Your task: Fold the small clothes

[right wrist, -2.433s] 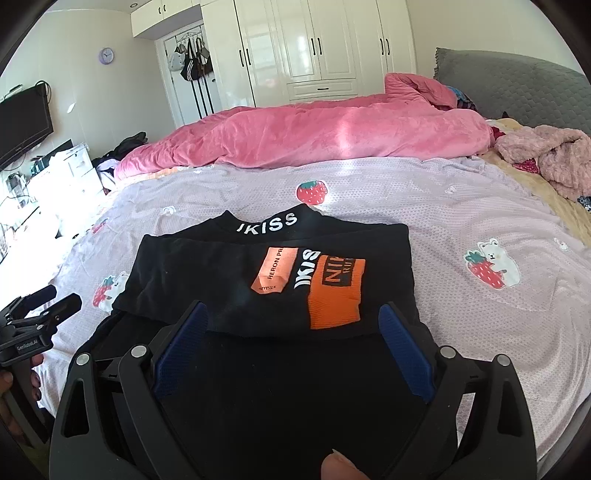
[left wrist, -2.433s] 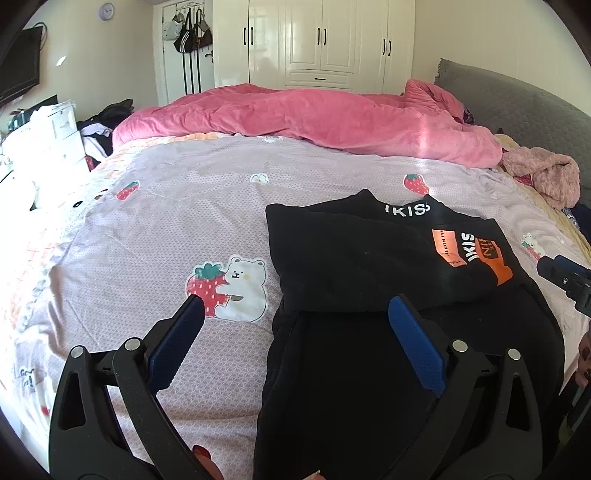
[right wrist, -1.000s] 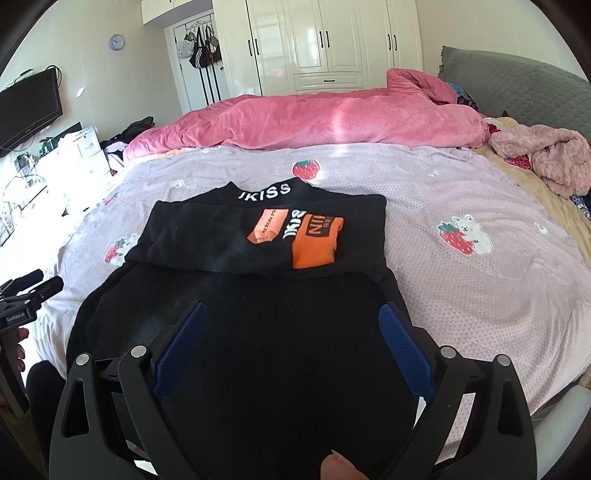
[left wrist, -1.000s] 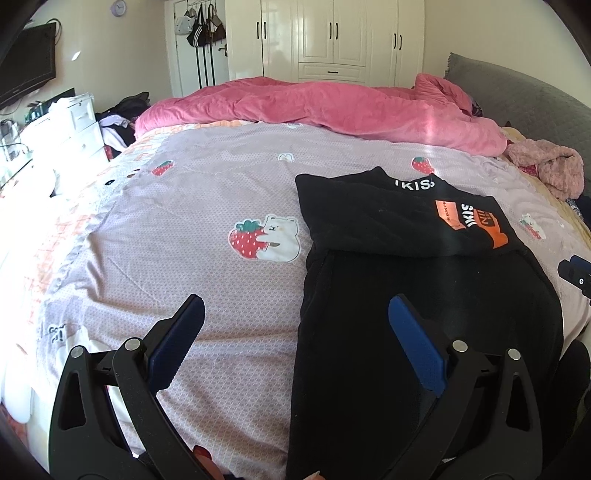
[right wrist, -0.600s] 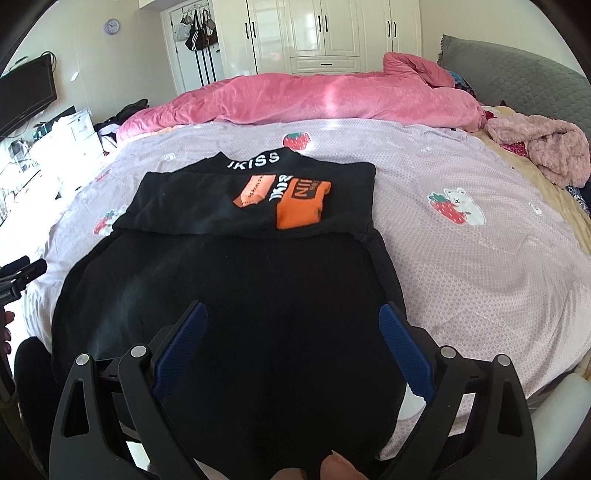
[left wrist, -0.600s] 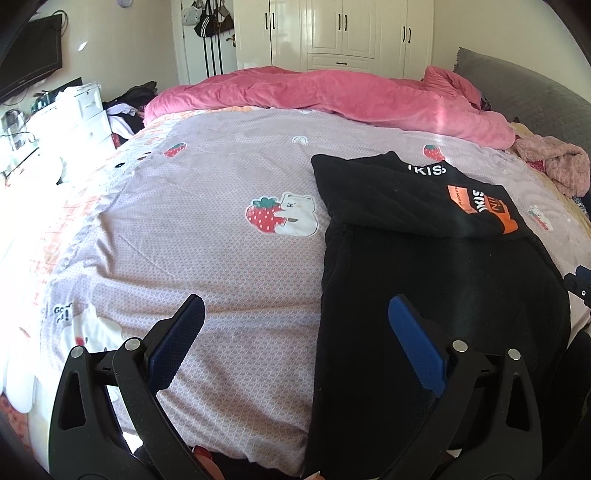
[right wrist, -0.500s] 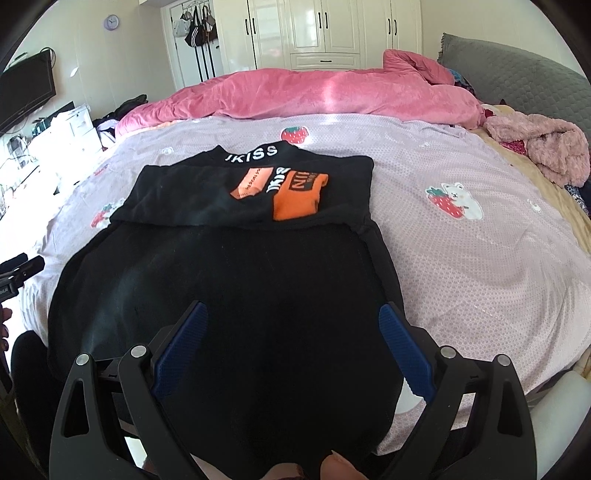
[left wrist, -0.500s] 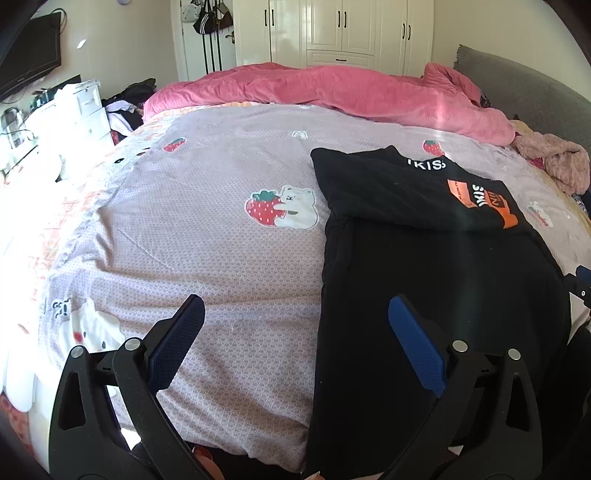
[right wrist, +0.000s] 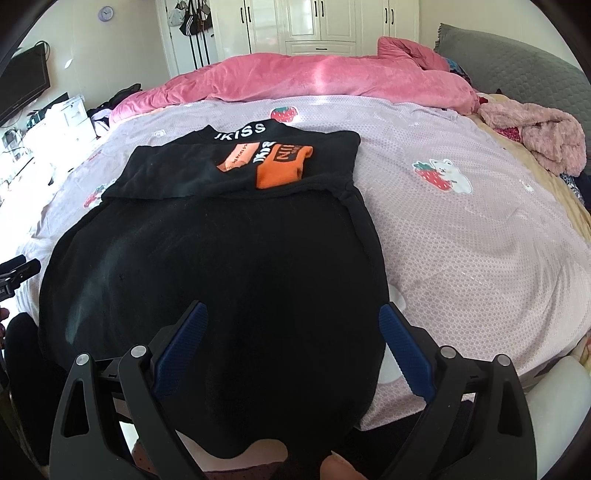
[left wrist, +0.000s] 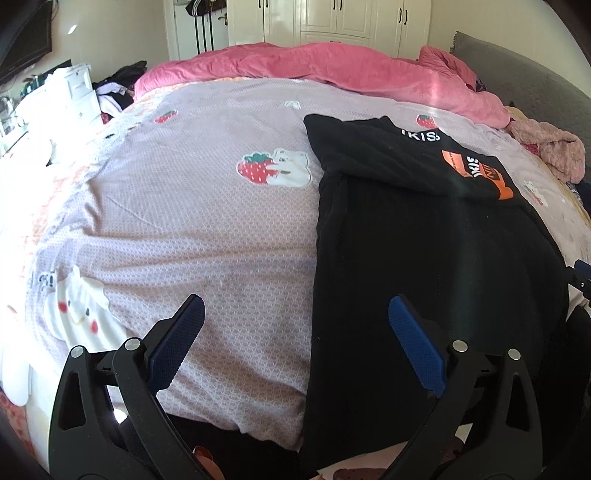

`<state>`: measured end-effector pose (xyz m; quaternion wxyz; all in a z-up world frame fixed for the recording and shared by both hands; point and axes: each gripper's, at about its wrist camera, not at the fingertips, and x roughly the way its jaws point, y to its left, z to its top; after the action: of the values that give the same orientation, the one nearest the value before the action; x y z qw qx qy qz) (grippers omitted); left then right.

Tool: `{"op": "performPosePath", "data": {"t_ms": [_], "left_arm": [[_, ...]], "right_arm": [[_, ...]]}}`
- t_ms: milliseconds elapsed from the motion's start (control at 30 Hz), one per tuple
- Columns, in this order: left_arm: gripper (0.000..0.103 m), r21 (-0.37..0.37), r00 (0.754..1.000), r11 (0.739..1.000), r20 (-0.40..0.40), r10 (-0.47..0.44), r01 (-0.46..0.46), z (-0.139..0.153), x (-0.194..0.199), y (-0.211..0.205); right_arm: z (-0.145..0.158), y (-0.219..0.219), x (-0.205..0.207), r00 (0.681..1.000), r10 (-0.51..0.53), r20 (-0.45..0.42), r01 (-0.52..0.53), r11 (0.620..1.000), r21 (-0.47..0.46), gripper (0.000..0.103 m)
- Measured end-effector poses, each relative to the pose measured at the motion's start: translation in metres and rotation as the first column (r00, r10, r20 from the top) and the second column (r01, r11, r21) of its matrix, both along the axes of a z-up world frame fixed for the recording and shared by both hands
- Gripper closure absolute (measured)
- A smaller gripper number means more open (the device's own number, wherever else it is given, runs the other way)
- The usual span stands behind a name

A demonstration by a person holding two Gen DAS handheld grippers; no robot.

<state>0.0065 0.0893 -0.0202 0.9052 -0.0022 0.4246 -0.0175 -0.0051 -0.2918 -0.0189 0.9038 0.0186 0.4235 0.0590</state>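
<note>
My left gripper & right gripper: black plastic frames w/ triangular cutouts, silver screws, blue textured pads on each finger.

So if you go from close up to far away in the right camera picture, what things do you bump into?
Right gripper → black garment → its folded-over top with the orange patch → strawberry print on the sheet → pink duvet → white wardrobe.

Garment on bed sheet, duvet behind; both grippers before it
</note>
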Motion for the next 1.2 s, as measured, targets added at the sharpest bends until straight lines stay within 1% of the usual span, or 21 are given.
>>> {"op": "performPosePath", "data": {"t_ms": [333,400,467,500,567,600,633,667,700,767,800,833,867,967,1033,1100,1167,1200], "left_arm": [[0.010,-0.075,0.997,0.997,-0.062,-0.040,0.035,-0.024,-0.013,-0.005],[0.012,-0.083,0.996,0.995,-0.074,-0.054,0.047,-0.028,-0.014,-0.009],[0.022,-0.090,0.994,0.994,-0.087,-0.067,0.059,-0.032,-0.014,-0.011],[0.024,-0.093,0.993,0.994,-0.089,-0.072,0.064,-0.033,-0.014,-0.013],[0.035,-0.094,0.992,0.993,-0.091,-0.083,0.074,-0.034,-0.014,-0.016],[0.038,-0.095,0.992,0.992,-0.094,-0.087,0.078,-0.035,-0.013,-0.016],[0.042,-0.100,0.991,0.992,-0.098,-0.090,0.081,-0.037,-0.013,-0.017],[0.047,-0.107,0.991,0.991,-0.100,-0.094,0.083,-0.038,-0.013,-0.017],[0.049,-0.113,0.990,0.990,-0.101,-0.099,0.088,-0.038,-0.013,-0.018],[0.062,-0.126,0.990,0.988,-0.097,-0.107,0.095,-0.037,-0.013,-0.017],[0.064,-0.133,0.989,0.986,-0.095,-0.110,0.097,-0.036,-0.014,-0.017],[0.067,-0.134,0.989,0.986,-0.095,-0.111,0.098,-0.036,-0.014,-0.017],[0.070,-0.136,0.989,0.986,-0.095,-0.112,0.099,-0.036,-0.014,-0.017],[0.072,-0.133,0.989,0.986,-0.093,-0.116,0.103,-0.035,-0.015,-0.018],[0.072,-0.132,0.989,0.986,-0.092,-0.118,0.105,-0.034,-0.015,-0.018],[0.072,-0.135,0.989,0.985,-0.093,-0.118,0.105,-0.035,-0.015,-0.018],[0.072,-0.137,0.989,0.985,-0.092,-0.118,0.105,-0.035,-0.015,-0.018],[0.072,-0.135,0.989,0.985,-0.091,-0.118,0.105,-0.035,-0.015,-0.018]], "right_arm": [[-0.013,-0.016,-0.013,0.998,-0.030,-0.047,0.031,1.000,0.004,0.010],[-0.017,-0.021,-0.014,0.997,-0.039,-0.061,0.041,0.999,0.019,0.010],[-0.020,-0.025,-0.015,0.996,-0.045,-0.074,0.048,0.998,0.033,0.010],[-0.022,-0.027,-0.016,0.996,-0.048,-0.081,0.051,0.998,0.039,0.010],[-0.024,-0.029,-0.017,0.995,-0.042,-0.089,0.047,0.998,0.049,0.010],[-0.026,-0.029,-0.018,0.995,-0.039,-0.095,0.044,0.998,0.054,0.011],[-0.028,-0.029,-0.018,0.994,-0.037,-0.103,0.043,0.997,0.059,0.015],[-0.032,-0.031,-0.017,0.992,-0.039,-0.118,0.047,0.996,0.069,0.022],[-0.035,-0.032,-0.017,0.991,-0.044,-0.127,0.055,0.995,0.080,0.026],[-0.039,-0.035,-0.017,0.989,-0.054,-0.134,0.067,0.993,0.097,0.048],[-0.038,-0.034,-0.018,0.990,-0.056,-0.127,0.067,0.994,0.091,0.053],[-0.036,-0.035,-0.019,0.991,-0.053,-0.119,0.064,0.994,0.092,0.068],[-0.034,-0.035,-0.021,0.992,-0.050,-0.113,0.062,0.993,0.103,0.077],[-0.030,-0.039,-0.024,0.994,-0.052,-0.101,0.066,0.987,0.144,0.085],[-0.029,-0.042,-0.026,0.994,-0.048,-0.100,0.064,0.984,0.168,0.086],[-0.031,-0.043,-0.027,0.993,-0.038,-0.108,0.056,0.984,0.169,0.086],[-0.034,-0.040,-0.026,0.992,-0.025,-0.122,0.045,0.986,0.163,0.080],[-0.036,-0.037,-0.024,0.991,-0.012,-0.136,0.032,0.989,0.142,0.078]]}}
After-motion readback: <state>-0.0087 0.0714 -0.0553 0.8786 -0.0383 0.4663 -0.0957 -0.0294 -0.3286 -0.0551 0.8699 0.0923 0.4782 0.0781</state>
